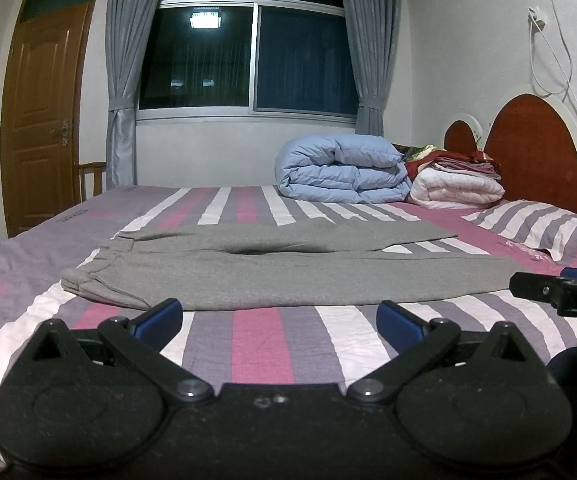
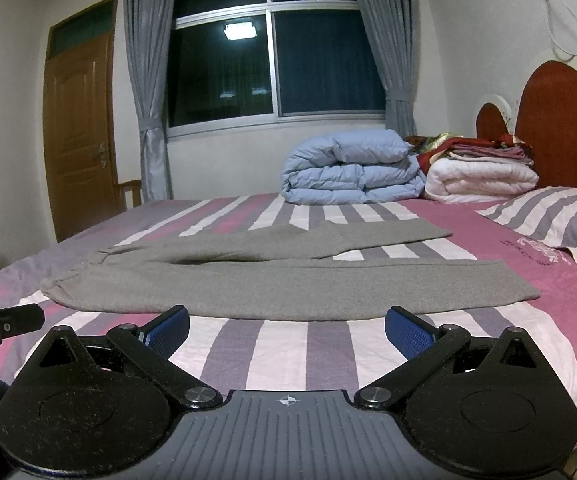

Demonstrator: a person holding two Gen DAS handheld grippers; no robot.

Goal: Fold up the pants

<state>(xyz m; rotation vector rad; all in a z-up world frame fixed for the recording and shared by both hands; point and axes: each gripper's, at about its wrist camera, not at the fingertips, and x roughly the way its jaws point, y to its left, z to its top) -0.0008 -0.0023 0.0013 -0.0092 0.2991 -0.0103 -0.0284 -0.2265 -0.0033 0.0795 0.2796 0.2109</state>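
A: Report what is hidden or cut off.

B: The near edge of the bed (image 1: pixel 272 344) lies behind the gripper bodies in both views; the right end of the headboard (image 1: pixel 536 148) runs out of the frame; the small lettering on the sheet near the pillow (image 2: pixel 548 216) is too blurred to read; the window (image 1: pixel 248 48) shows only darkness and a reflected ceiling light; the stack of folded cloth on the white quilt (image 2: pixel 480 180) cannot be told apart item by item.

A: State of the left gripper (image 1: pixel 279 318)?

B: Fingers spread wide; blue pads face each other with bare striped sheet between them; nothing is held; the tips sit just short of the near edge of the pants (image 1: pixel 272 272); contact with the cloth cannot be confirmed.

A: State of the right gripper (image 2: pixel 287 326)?

B: Likewise spread wide and empty; its tips sit just in front of the near trouser leg; one finger of it also enters the left wrist view at the right edge.

A: Position of the pants?

B: Grey; laid flat across the bed; waistband to the left, both legs running to the right; the far leg angles away, leaving a wedge of sheet between the leg ends; a folded blue quilt (image 1: pixel 340 168) lies well behind them, beside the white one.
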